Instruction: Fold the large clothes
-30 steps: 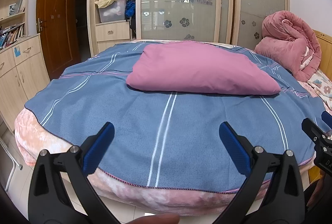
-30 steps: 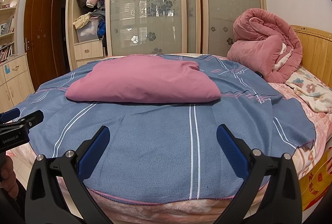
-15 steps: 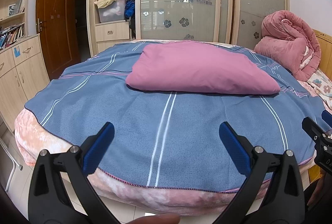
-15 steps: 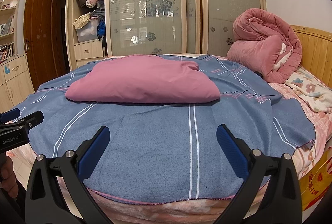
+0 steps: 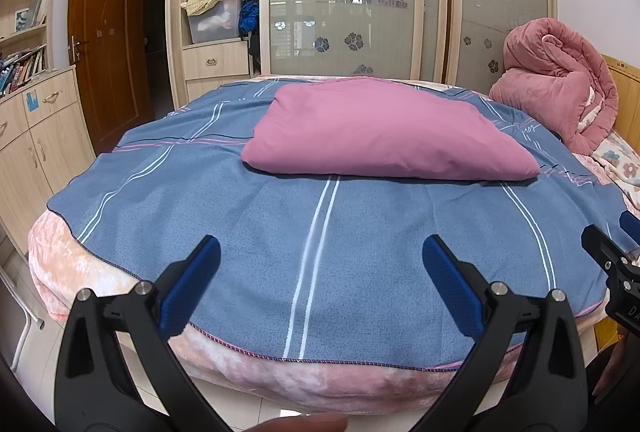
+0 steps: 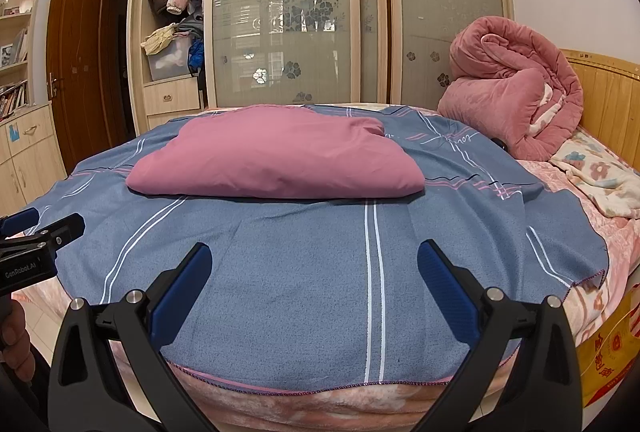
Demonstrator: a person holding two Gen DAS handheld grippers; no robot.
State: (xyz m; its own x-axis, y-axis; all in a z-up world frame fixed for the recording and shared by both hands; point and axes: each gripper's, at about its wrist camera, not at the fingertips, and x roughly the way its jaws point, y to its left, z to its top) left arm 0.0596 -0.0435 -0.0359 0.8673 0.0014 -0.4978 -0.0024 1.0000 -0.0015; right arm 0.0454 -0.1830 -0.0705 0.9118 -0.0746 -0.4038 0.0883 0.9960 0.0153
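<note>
While both my left hand-held gripper (image 5: 320, 264) and right hand-held gripper (image 6: 314, 264) hang spread apart, empty, reaching low risks pinching the blue blanket (image 5: 360, 232) under the pink garment (image 5: 384, 132).

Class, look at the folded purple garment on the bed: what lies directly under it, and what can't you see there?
The folded purple garment rests on the blue striped blanket, which covers the pink bedding showing at the near edge. The blanket's part beneath the garment is hidden.

Left gripper (image 5: 320, 268) and right gripper (image 6: 314, 266) level, side by side — fingers spread wide, empty.
</note>
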